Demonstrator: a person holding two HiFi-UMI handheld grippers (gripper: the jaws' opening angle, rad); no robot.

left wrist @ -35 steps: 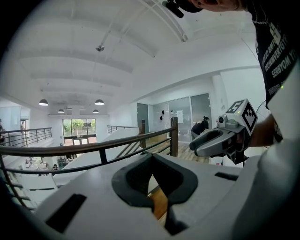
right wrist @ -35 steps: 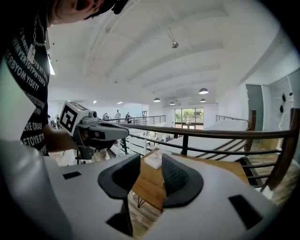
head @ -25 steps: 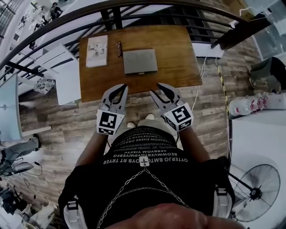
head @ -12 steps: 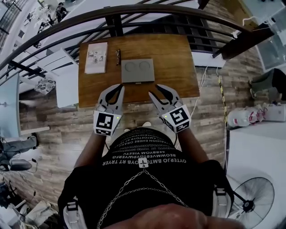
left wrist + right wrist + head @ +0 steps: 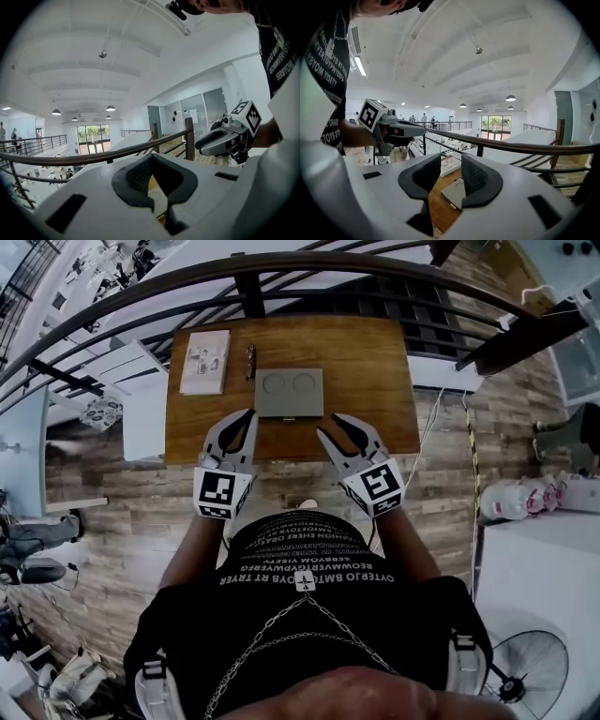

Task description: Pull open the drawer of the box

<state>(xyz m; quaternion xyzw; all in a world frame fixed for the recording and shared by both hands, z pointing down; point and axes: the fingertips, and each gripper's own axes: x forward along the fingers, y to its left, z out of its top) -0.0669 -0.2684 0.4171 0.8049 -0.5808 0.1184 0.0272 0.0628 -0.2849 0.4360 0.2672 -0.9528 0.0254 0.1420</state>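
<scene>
Hovering over the near edge of the wooden counter, the left claw and the right claw both stand spread, gripping nothing. The flat grey box lies just ahead of them, midway between the two and touching neither. Its near face is turned toward the claws, and its drawer looks shut. Ahead and to the left of the left claw lie a pen and a booklet. Beyond the counter's far edge runs a railing.
</scene>
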